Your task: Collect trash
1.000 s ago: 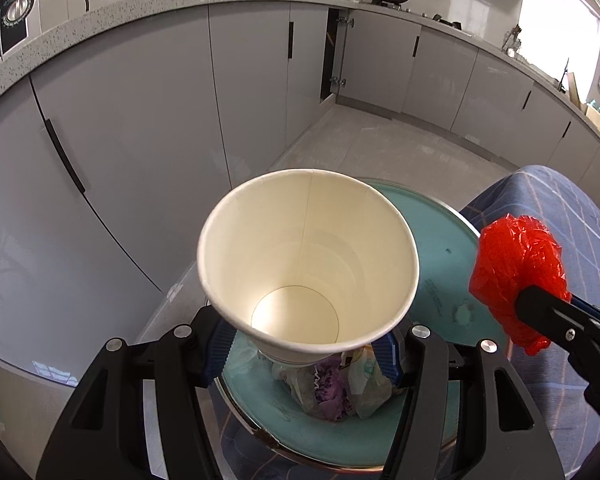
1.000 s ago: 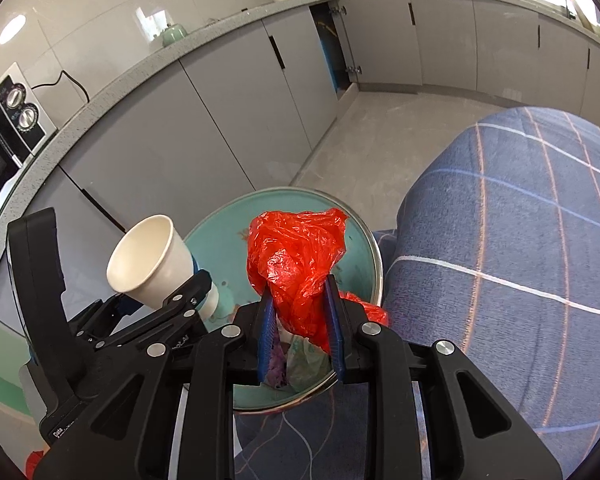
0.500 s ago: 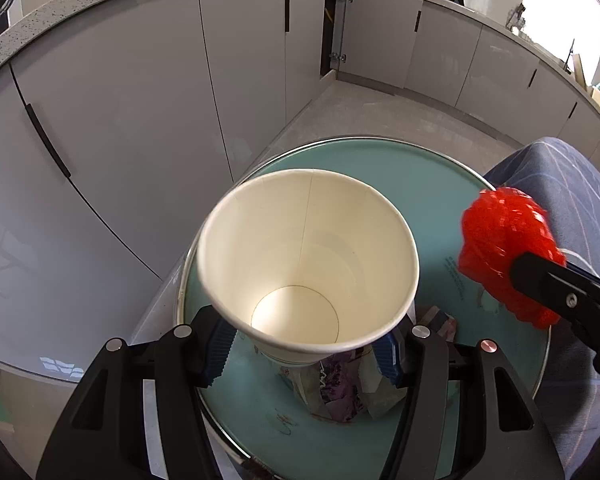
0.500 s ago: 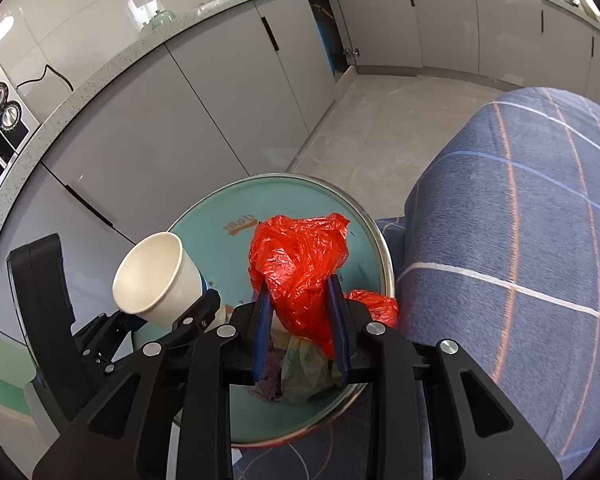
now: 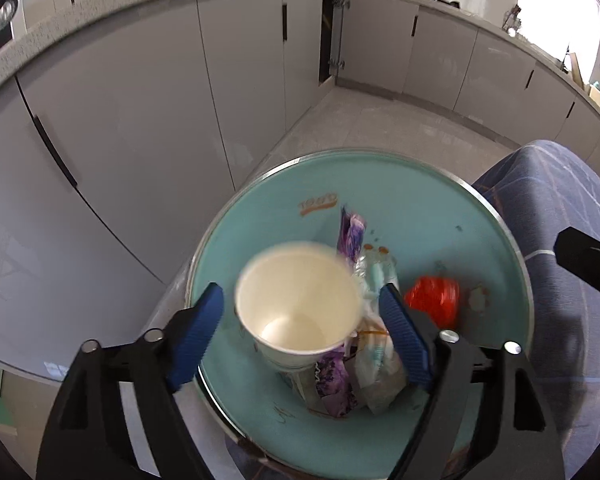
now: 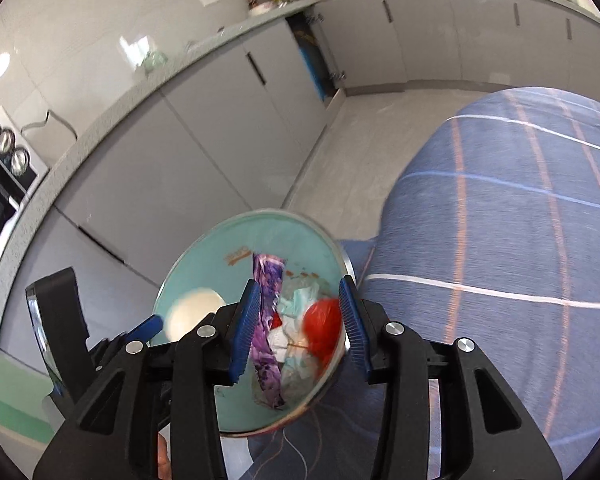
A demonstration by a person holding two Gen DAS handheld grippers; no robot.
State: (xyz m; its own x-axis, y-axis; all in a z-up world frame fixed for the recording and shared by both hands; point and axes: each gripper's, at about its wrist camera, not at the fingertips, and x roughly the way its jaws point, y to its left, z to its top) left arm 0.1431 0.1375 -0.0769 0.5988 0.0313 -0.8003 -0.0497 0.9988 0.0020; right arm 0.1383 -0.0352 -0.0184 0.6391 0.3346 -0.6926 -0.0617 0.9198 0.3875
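Note:
The teal trash bin [image 5: 300, 184] with a metal rim stands below both grippers. My left gripper [image 5: 300, 292] is over it, its jaws opening; the white paper cup [image 5: 296, 308] is blurred between the blue pads, touching neither. Purple and pale wrappers [image 5: 352, 368] lie in the bin. The crumpled red plastic bag [image 5: 432, 300] lies beside them. In the right wrist view my right gripper [image 6: 299, 284] hangs over the bin [image 6: 220, 256], jaws opening, with the red bag [image 6: 322, 328] loose below the pads. The cup [image 6: 192, 314] shows at its left.
Grey cabinet doors [image 5: 140, 140] curve behind the bin, with pale floor [image 5: 380, 128] beyond. A blue checked cloth [image 6: 500, 240] covers the surface right of the bin. An oven with knobs [image 6: 8, 156] sits on the counter at far left.
The left jaws have spread and the cup has dropped away from the pads toward the bin. The right jaws have let go of the red bag, which now lies in the bin.

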